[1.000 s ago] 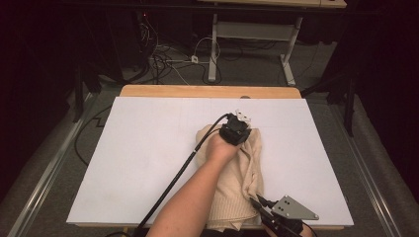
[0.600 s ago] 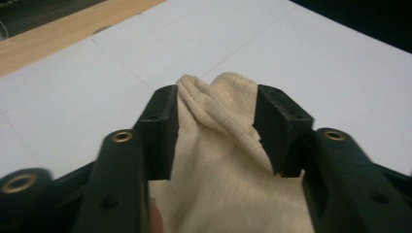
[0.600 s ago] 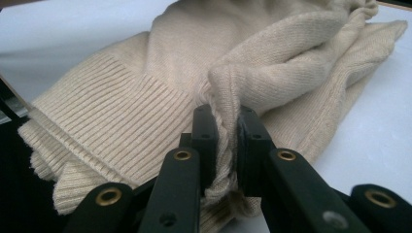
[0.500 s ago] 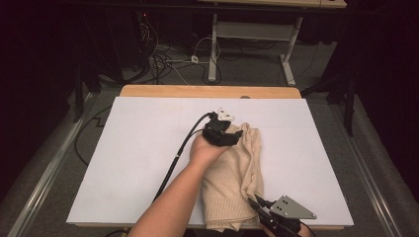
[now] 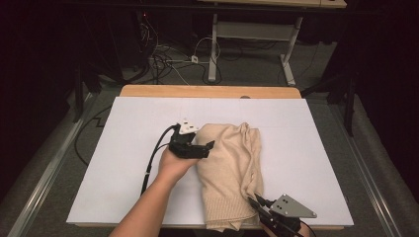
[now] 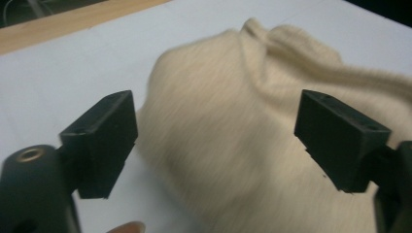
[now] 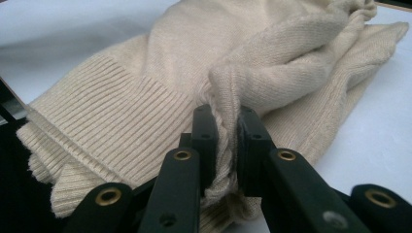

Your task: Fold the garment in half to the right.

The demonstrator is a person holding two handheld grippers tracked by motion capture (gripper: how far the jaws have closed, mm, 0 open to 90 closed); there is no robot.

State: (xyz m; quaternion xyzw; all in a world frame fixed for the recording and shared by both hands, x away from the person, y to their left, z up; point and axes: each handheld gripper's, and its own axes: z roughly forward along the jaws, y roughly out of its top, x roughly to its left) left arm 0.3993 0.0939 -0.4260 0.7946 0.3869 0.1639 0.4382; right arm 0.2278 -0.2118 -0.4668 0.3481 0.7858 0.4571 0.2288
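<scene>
The left hand-held gripper (image 5: 210, 146) sits at the left edge of the sweater (image 5: 232, 168), pointing across at it, with its jaws wide apart and nothing between the pads. They have just been opening. In the left gripper view the two black pads (image 6: 104, 138) stand well apart, and the cream knit (image 6: 233, 145) lies just beyond them, clear of both. The hand (image 5: 173, 165) that carries this gripper comes up from the near edge of the tabletop (image 5: 123, 148).

The right hand-held gripper (image 5: 258, 203) is at the near right corner of the sweater, with its grey plate on top. Its jaws are nearly closed on a bunched fold of the knit; the right gripper view shows the fold (image 7: 226, 126) squeezed between the two pads, the cloth puckering above them.

The sweater is a cream, fine-knit piece, folded lengthwise into a long bundle. A ribbed hem (image 7: 92, 131) lies at its near end, close to the right gripper, and a seam or rolled edge runs down its right side (image 5: 254, 163). The far end is rounded and rumpled, with a small peak at the top right. It lies on the white sheet that covers the tabletop, a little right of the middle, running from around the centre down to the near edge. The left gripper is just beside its upper left flank; the right gripper grips its lower right edge.
</scene>
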